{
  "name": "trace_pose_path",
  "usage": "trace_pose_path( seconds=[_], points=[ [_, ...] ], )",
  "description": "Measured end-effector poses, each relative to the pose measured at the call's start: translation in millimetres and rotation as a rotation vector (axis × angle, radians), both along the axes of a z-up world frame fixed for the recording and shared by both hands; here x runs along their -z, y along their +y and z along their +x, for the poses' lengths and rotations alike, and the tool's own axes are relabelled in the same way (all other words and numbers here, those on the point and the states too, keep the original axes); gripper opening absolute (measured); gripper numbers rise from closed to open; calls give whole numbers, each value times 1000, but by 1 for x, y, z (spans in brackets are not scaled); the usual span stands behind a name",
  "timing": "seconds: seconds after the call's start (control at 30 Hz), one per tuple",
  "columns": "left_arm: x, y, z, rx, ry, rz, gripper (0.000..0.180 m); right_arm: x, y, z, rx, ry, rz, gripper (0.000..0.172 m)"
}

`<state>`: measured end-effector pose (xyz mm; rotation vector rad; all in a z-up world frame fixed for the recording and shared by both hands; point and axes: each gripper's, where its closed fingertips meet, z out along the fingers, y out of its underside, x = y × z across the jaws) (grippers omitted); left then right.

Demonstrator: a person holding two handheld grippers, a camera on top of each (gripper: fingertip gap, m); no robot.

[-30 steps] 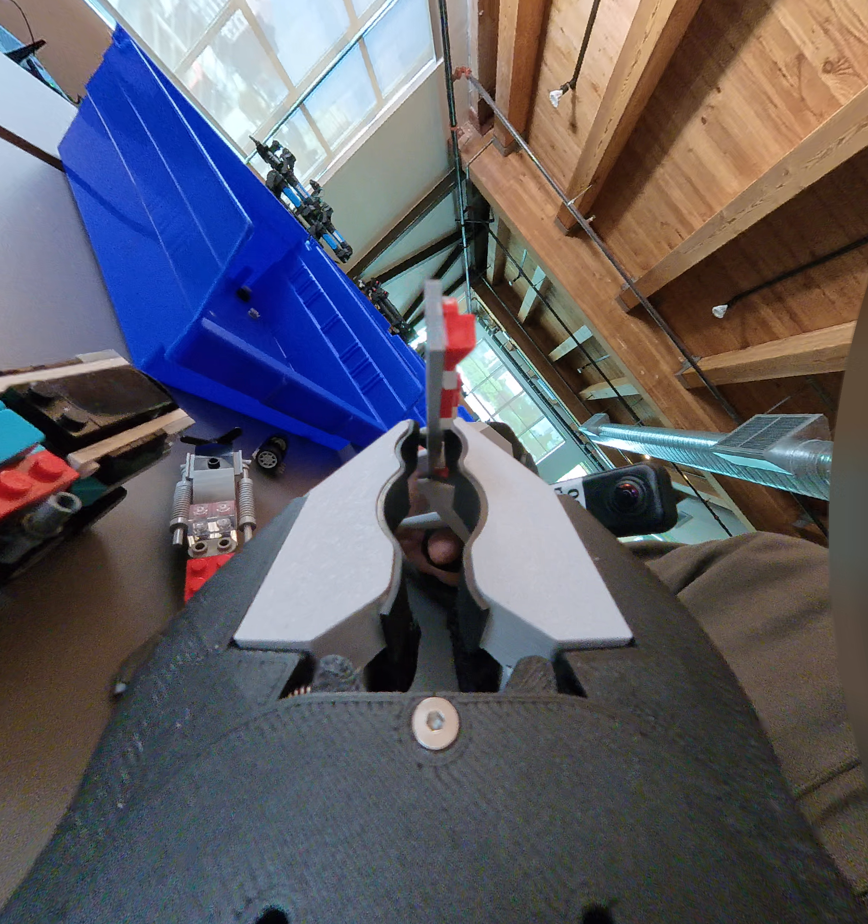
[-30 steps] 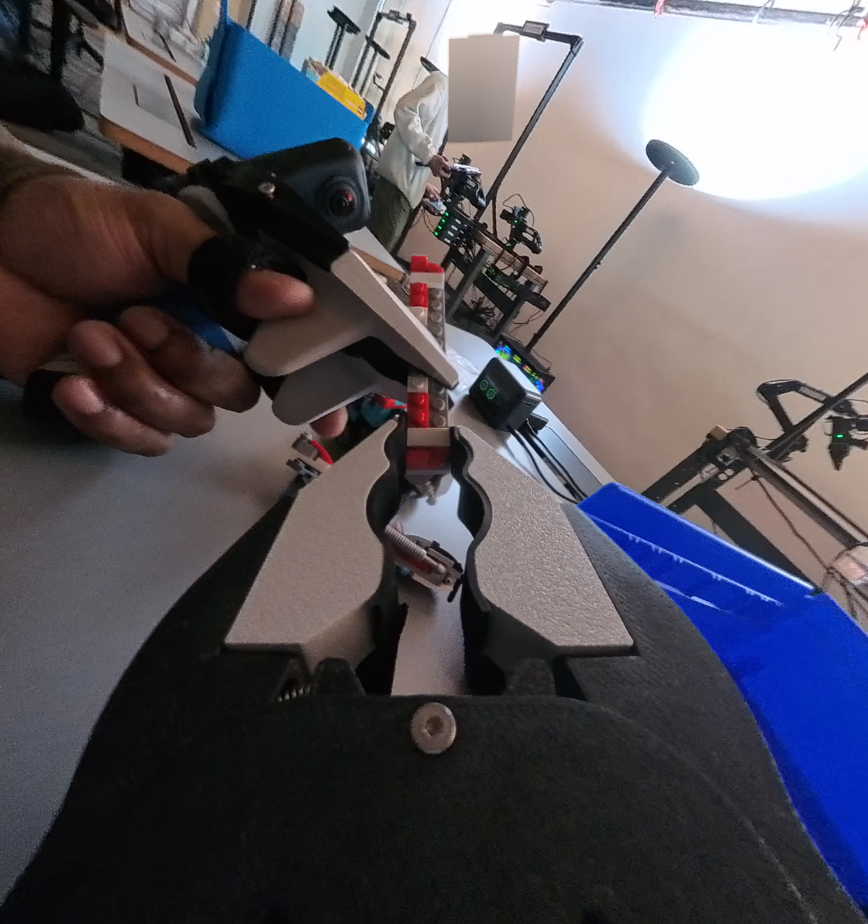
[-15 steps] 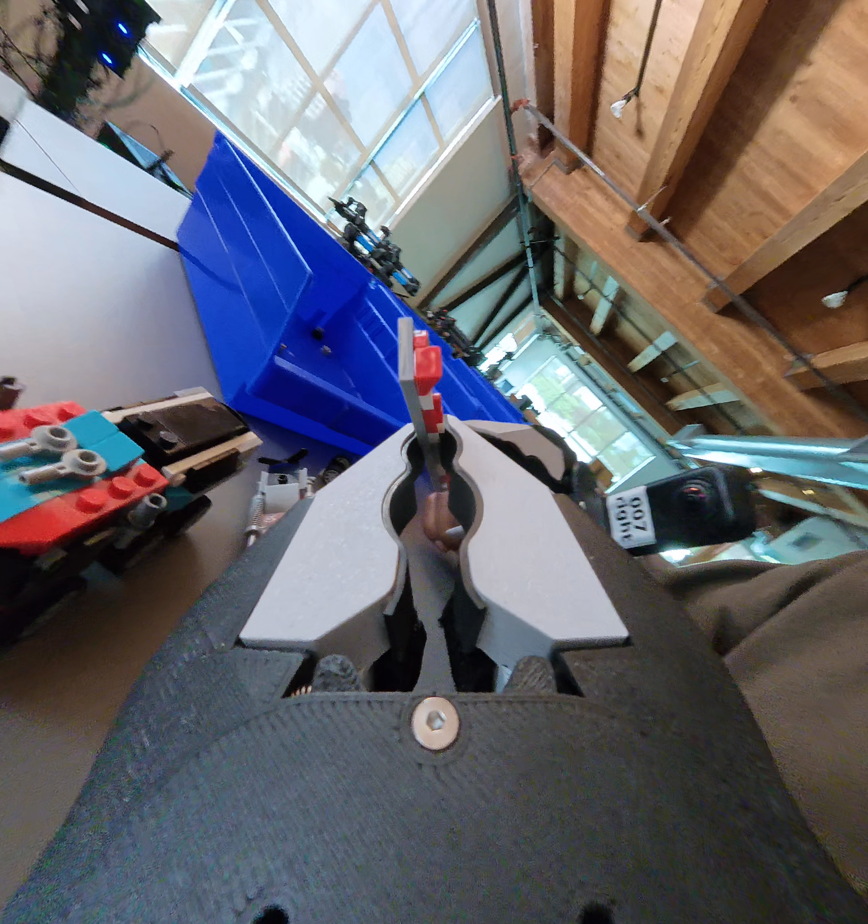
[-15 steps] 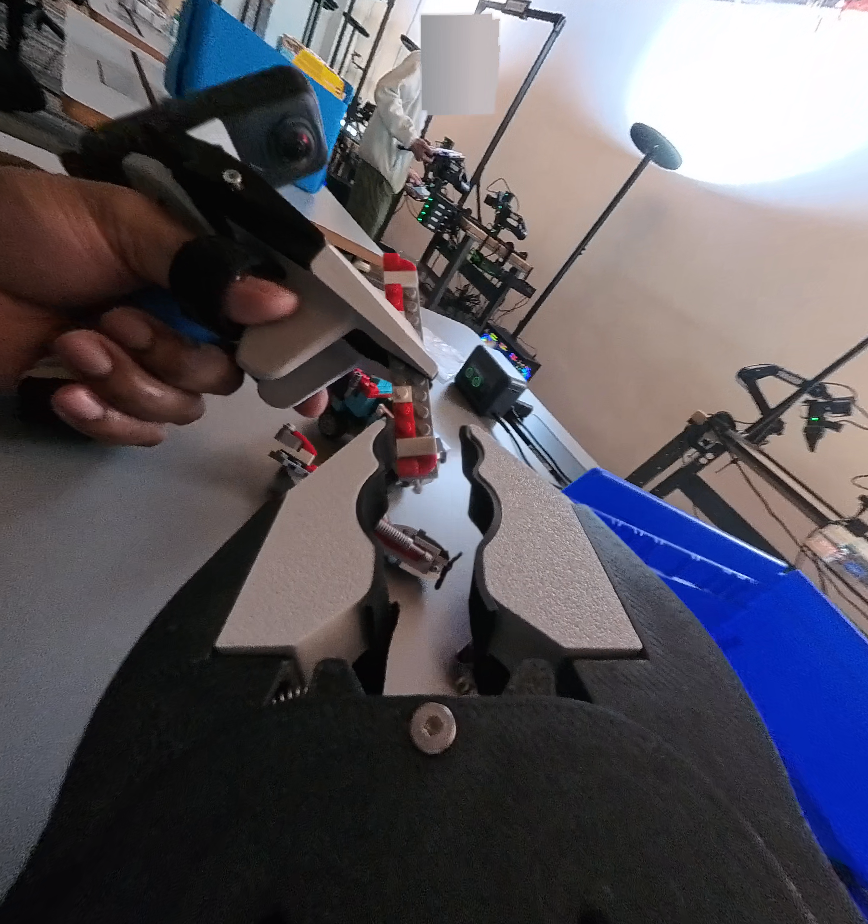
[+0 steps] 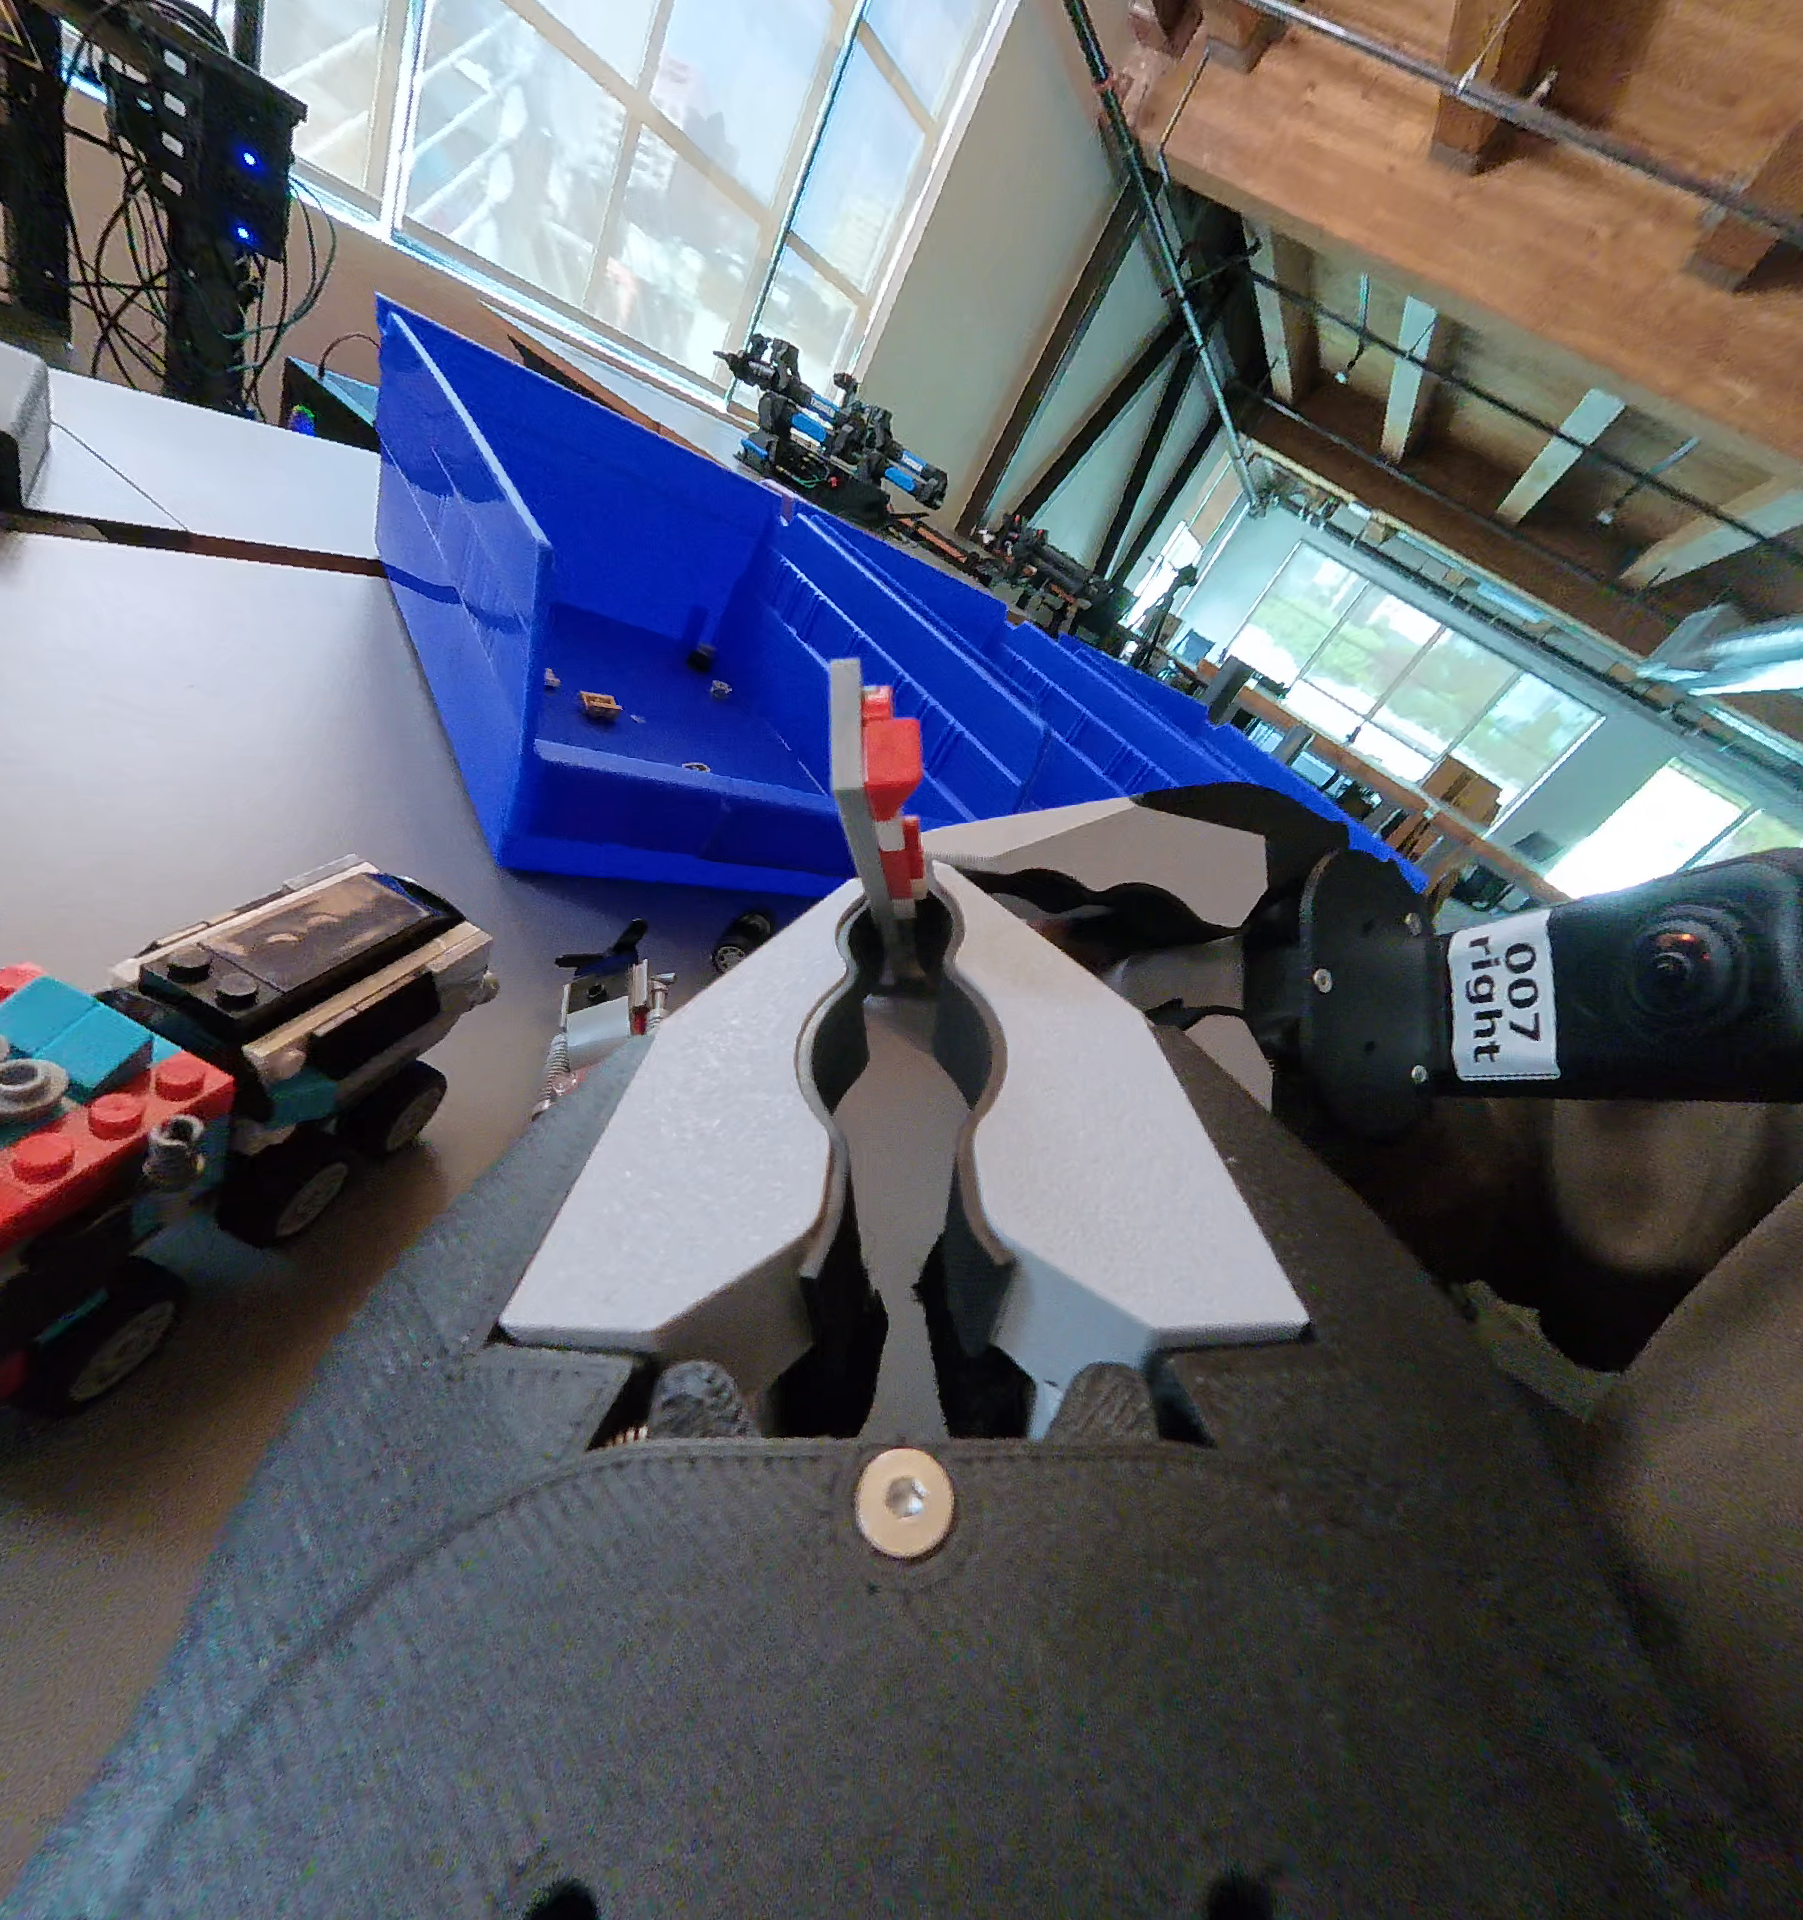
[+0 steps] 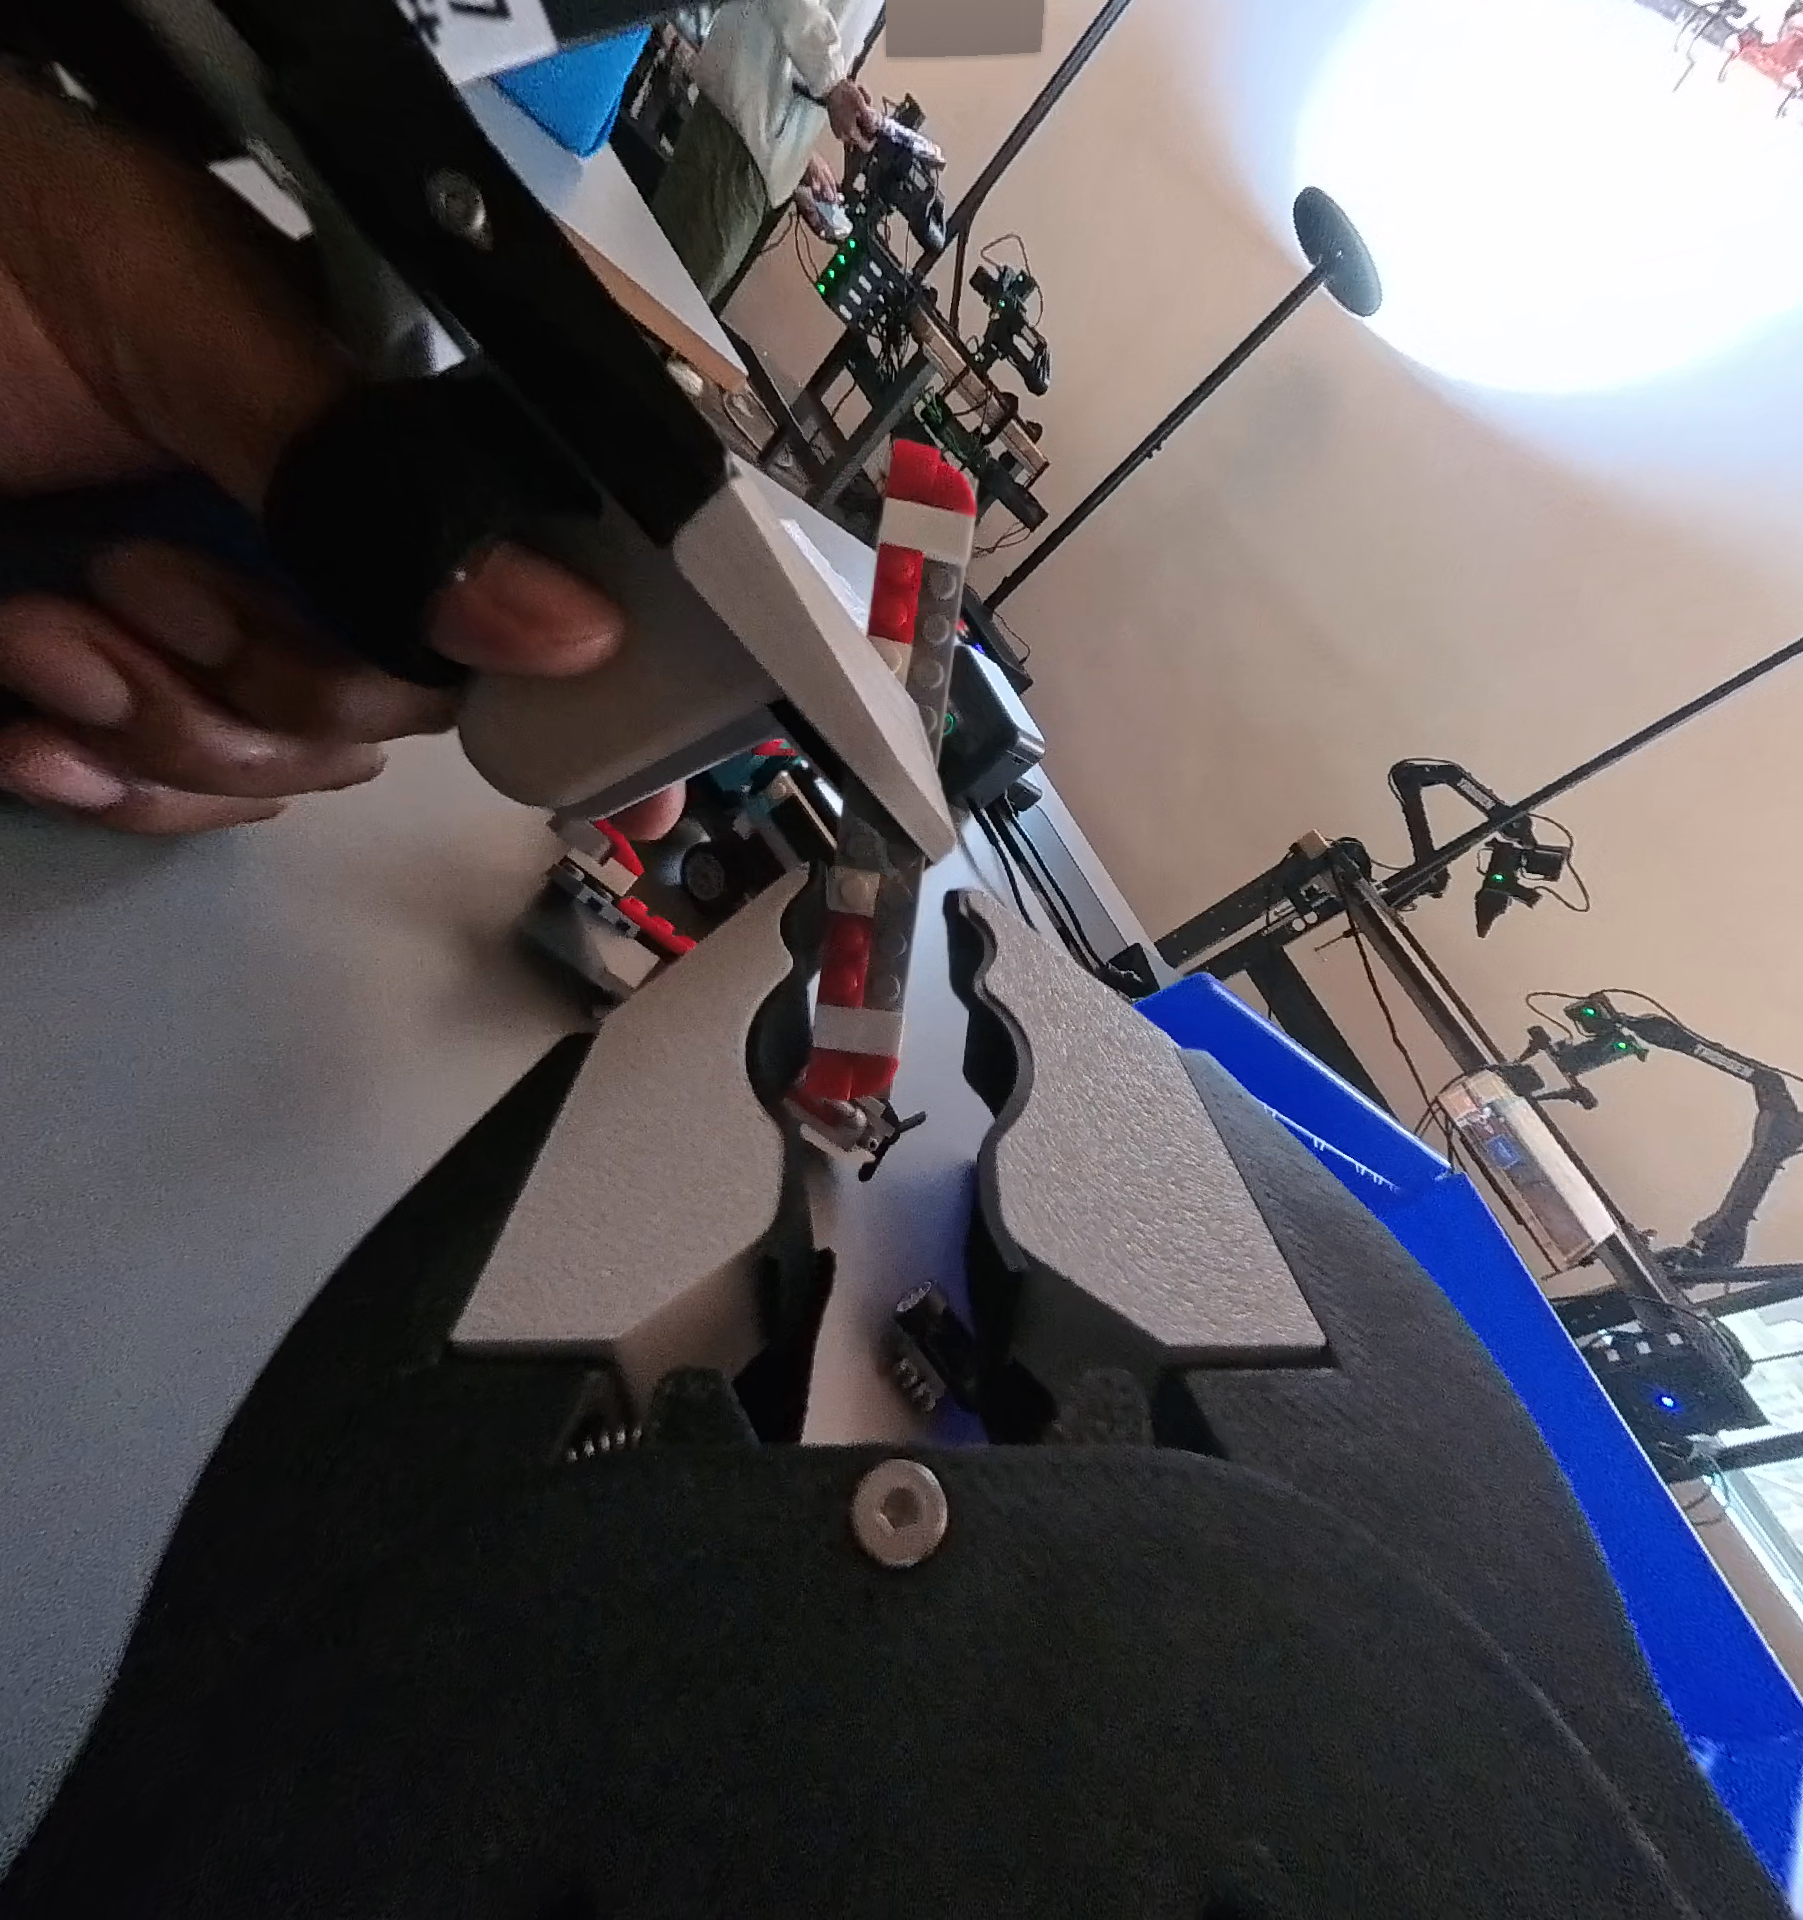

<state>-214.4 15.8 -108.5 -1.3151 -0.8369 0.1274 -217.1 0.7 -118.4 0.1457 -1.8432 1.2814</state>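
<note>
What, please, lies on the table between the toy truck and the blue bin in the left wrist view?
Between the truck and the bin, that view shows a small grey-and-red brick part with springs and a loose black wheel on the table.

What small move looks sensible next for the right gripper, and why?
Probably shift the right gripper slightly leftward to centre it on the strip, then close. The left gripper is clamped on the grey-and-red brick strip, whose lower end hangs between the right fingers: close to the left finger, with a clear gap to the right one.
</note>
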Motion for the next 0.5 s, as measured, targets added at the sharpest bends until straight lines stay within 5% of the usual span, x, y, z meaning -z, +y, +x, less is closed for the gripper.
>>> trace_pose_path(
  seconds=[0.5],
  points=[
    [-4,6,5,114,112,-85,8,-2,4,8,-79,-139,-35,16]
  ],
)
